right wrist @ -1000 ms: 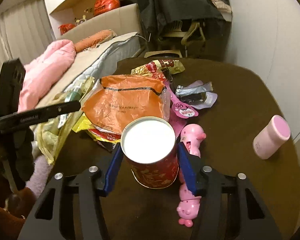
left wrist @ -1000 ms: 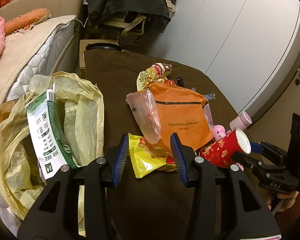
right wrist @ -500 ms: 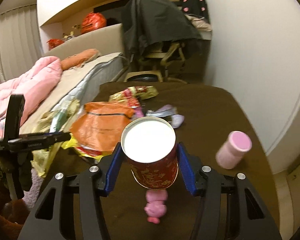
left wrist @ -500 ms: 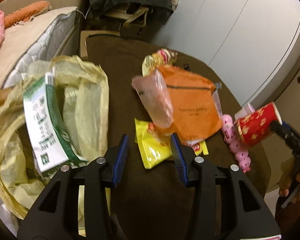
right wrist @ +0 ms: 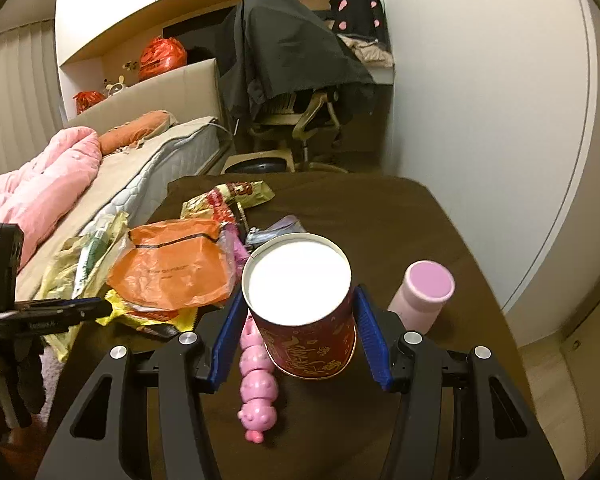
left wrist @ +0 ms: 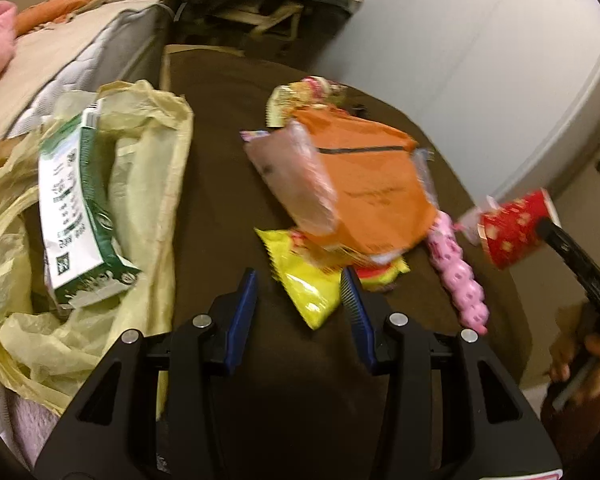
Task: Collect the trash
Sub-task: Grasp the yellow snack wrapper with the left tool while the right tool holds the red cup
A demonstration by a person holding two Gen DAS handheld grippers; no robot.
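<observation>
My right gripper (right wrist: 300,340) is shut on a red paper cup (right wrist: 306,332) with a white inside and holds it above the brown table (right wrist: 400,220). The cup also shows in the left wrist view (left wrist: 514,232), raised at the right. My left gripper (left wrist: 300,308) is open and empty, just short of a yellow snack wrapper (left wrist: 306,288). An orange plastic bag (left wrist: 376,192) lies on a pile of wrappers. A yellow trash bag (left wrist: 140,184) lies open at the left with a green and white carton (left wrist: 76,200) in it.
A pink toy caterpillar (right wrist: 256,384) lies on the table under the cup. A pink bottle (right wrist: 424,296) stands to the right. More wrappers (right wrist: 236,196) lie farther back. A bed (right wrist: 80,168) runs along the left, and a chair draped in dark cloth (right wrist: 292,72) stands behind.
My right gripper has lifted the red cup off the table and pulled back. My left gripper has risen and drawn back slightly, staying open.
</observation>
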